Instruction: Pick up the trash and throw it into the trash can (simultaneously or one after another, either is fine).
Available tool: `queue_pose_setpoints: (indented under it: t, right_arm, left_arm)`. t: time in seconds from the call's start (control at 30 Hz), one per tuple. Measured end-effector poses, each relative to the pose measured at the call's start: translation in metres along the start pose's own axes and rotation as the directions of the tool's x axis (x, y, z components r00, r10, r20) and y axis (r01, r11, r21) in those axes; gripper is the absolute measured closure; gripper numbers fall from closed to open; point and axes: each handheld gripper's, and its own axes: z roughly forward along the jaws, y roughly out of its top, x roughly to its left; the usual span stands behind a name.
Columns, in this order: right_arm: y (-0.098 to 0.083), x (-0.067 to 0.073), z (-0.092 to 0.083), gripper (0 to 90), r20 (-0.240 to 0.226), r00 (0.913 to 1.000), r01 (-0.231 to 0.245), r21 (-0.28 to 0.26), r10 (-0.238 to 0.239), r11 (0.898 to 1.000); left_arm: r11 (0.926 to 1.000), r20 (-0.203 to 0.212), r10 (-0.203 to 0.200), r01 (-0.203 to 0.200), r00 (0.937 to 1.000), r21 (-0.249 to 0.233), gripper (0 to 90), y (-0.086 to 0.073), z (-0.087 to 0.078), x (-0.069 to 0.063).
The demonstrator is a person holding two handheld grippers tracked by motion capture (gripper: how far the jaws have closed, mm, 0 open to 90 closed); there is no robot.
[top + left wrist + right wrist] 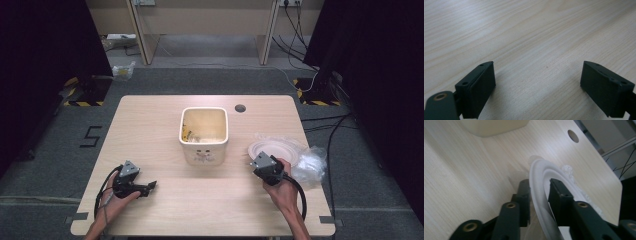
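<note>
At the near edge of the pale wooden tabletop (165, 200), the left tongs (537, 82) rest spread wide and empty. The right tongs (539, 195) straddle the rim of a white round paper plate (541, 177), one jaw on each side, apparently pinching it. The plate lies at the right of the tabletop beside crinkled clear plastic wrapping (310, 165). A steady, level lift should keep the thin rim from buckling on its way toward the cream square bin (204, 135) beyond.

High view looks down on the table (165, 200); both tool views skim its wood closely.
</note>
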Motion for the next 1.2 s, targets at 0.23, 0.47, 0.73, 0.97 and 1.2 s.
queue_pose_setpoints:
  t: [0.23,0.47,0.73,0.97,1.2]
  right_arm:
    - [0.003,0.000,-0.007,79.6,0.079,0.9886,0.129,-0.004,-0.128,0.992]
    - [0.011,-0.006,-0.020,82.3,0.113,0.9838,0.146,-0.051,-0.139,0.988]
    - [0.018,-0.012,-0.032,82.4,0.130,0.9832,0.141,-0.098,-0.128,0.985]
    - [0.025,-0.019,-0.041,82.4,0.148,0.9819,0.137,-0.123,-0.118,0.983]
    - [0.033,-0.027,-0.053,82.4,0.142,0.9857,0.115,-0.166,-0.092,0.979]
  left_arm:
    - [1.0000,0.000,0.000,0.000,1.0000,0.000,11.6,0.000,0.000,0.000]
    - [1.0000,0.000,0.001,-0.001,1.0000,0.000,11.6,0.000,0.000,0.000]
    - [1.0000,0.000,0.000,0.000,1.0000,0.000,11.7,0.000,0.000,0.000]
    - [1.0000,0.000,0.001,-0.001,1.0000,0.000,11.6,0.000,0.000,0.000]
    - [1.0000,-0.002,0.001,-0.001,1.0000,0.002,11.6,0.000,0.000,0.000]
